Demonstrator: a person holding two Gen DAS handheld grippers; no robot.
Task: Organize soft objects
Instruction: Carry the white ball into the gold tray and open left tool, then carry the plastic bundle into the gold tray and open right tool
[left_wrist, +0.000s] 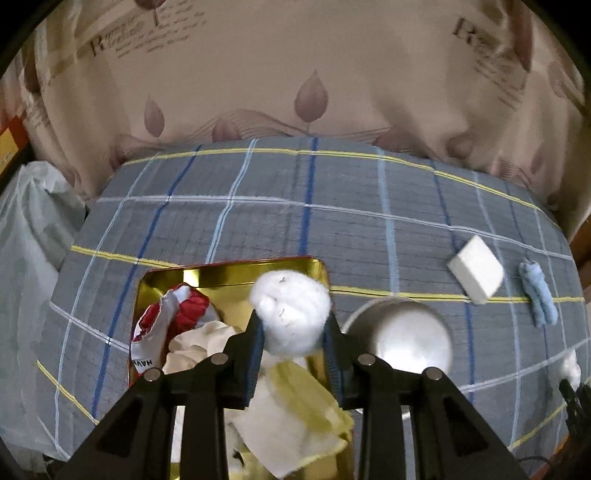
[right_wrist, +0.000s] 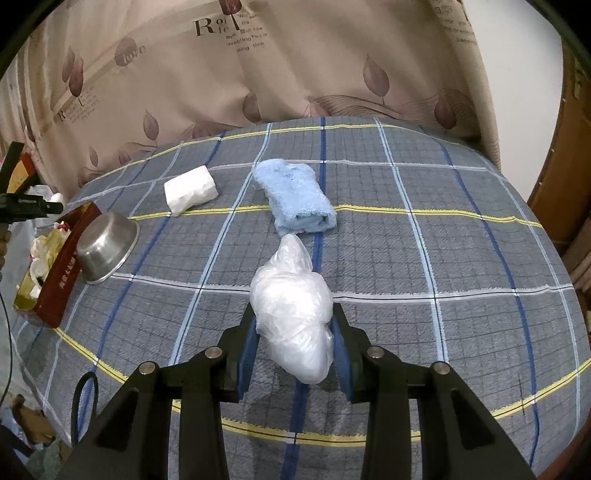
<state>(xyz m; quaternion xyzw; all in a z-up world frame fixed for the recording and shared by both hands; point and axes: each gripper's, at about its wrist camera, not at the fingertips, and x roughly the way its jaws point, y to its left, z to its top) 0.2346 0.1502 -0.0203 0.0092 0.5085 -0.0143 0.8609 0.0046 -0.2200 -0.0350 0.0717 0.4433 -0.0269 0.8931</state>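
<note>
The left gripper (left_wrist: 293, 334) grips a cotton ball (left_wrist: 291, 314), half-hiding the tin (left_wrist: 236, 271); the right gripper (right_wrist: 293, 341) clamps a plastic bag (right_wrist: 295, 310), long axis toward twelve o'clock.

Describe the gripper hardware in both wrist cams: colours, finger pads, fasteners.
Left gripper and right gripper look identical: matte black angular linkage arms with triangular cutouts, round silver pivot pins at the joints, and ribbed blue pads lining the inner finger faces. No markings visible.

We note the left tool (left_wrist: 293, 334): matte black angular arms, round silver pivot screws, ribbed blue pads (left_wrist: 255, 354). The right tool (right_wrist: 293, 341) looks identical to us, blue-padded fingers (right_wrist: 246, 354) included.
</note>
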